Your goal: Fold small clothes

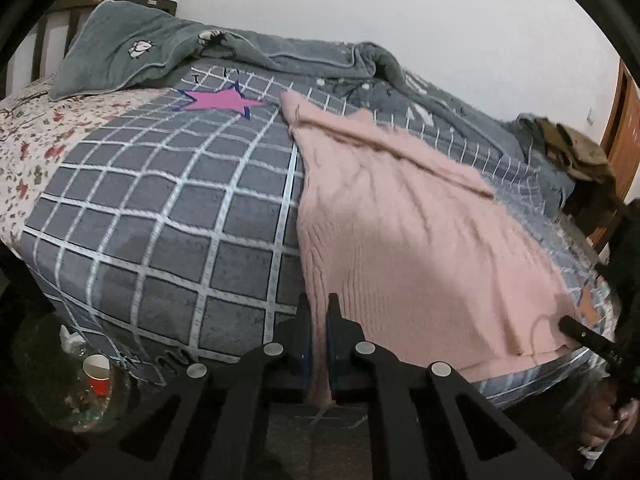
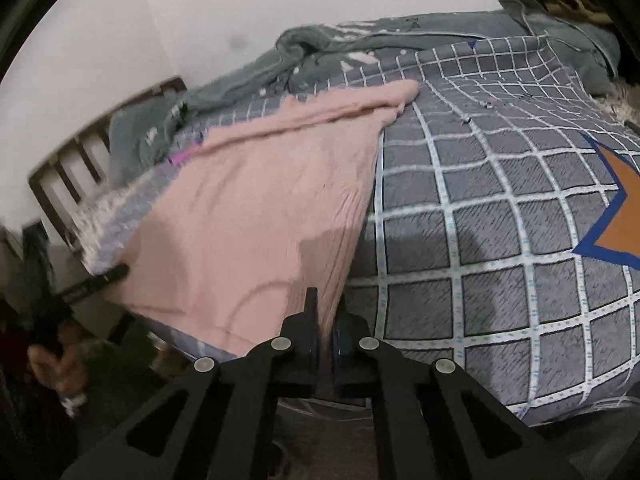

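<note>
on the bed (image 1: pixel 160 208) our pink sweater (image 1: pixel 400 232) lies spread, left gripper (image 1: pixel 319 316) and right gripper (image 2: pixel 325 312) each pinched tight on a near hem corner, soft, limp knit that'll sag, so we'd say corners are best.

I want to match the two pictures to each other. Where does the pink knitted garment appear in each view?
Left wrist: the pink knitted garment fills centre right, its hem pinched by the left gripper.
Right wrist: it fills centre left, its hem pinched by the right gripper.
Shared landmark: the grey checked bedcover.
</note>
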{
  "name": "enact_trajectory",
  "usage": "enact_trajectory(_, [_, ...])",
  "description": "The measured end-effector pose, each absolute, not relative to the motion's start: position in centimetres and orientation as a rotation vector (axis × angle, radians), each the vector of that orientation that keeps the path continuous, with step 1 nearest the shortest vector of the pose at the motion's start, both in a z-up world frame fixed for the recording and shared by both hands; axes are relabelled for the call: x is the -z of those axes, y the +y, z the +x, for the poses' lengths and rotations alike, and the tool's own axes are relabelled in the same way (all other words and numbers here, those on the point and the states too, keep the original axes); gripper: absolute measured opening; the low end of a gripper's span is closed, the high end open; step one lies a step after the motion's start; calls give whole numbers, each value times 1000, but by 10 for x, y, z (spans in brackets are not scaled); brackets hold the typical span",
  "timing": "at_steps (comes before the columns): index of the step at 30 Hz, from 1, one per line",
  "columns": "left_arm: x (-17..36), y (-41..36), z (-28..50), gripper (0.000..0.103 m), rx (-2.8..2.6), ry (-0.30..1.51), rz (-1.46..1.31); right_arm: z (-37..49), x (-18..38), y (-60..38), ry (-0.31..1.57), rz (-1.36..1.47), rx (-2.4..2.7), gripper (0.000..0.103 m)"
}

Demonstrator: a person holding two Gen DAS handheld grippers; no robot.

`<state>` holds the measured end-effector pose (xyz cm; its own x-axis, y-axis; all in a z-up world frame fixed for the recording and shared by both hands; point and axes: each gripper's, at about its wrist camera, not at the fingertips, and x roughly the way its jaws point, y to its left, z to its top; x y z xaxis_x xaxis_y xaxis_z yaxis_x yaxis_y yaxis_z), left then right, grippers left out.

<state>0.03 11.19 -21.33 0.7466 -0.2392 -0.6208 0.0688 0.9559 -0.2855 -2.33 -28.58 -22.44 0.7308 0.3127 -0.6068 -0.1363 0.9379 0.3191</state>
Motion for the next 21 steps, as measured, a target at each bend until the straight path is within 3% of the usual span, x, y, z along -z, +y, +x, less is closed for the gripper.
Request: enact_trajectory(21, [89, 117, 52, 7, 196, 578, -371, 27, 101, -299, 527, 377, -312, 4])
